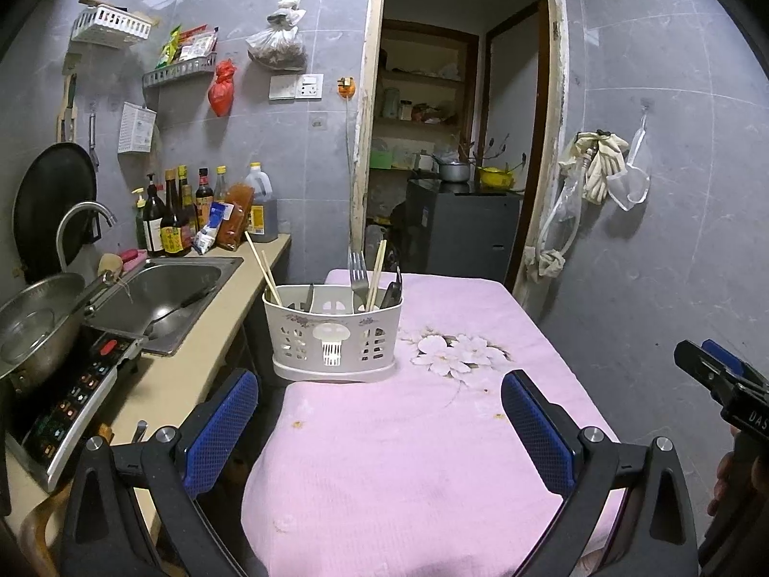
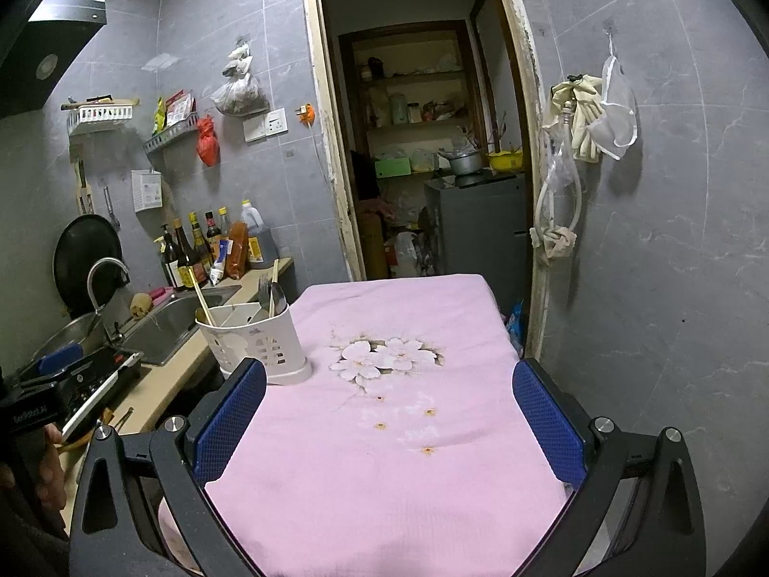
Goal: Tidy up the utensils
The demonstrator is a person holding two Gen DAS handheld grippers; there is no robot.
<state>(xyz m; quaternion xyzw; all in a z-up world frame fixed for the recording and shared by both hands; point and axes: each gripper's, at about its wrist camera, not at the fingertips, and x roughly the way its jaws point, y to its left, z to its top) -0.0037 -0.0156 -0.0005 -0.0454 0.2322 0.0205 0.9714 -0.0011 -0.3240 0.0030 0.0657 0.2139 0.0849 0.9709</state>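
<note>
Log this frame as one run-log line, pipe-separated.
phase: idle/pre-grasp | left tool: open, empty | right tool: open, empty | utensil caddy: upright on pink tablecloth | fork, chopsticks in caddy

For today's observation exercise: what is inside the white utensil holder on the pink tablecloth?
Standing in the utensil holder: a fork, chopsticks beside it, another chopstick pair at its left end, plus dark-handled utensils. Its walls hide their lower ends.

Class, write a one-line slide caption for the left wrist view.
Open left gripper hovers over the pink tablecloth, facing a white utensil holder with fork and chopsticks.
</note>
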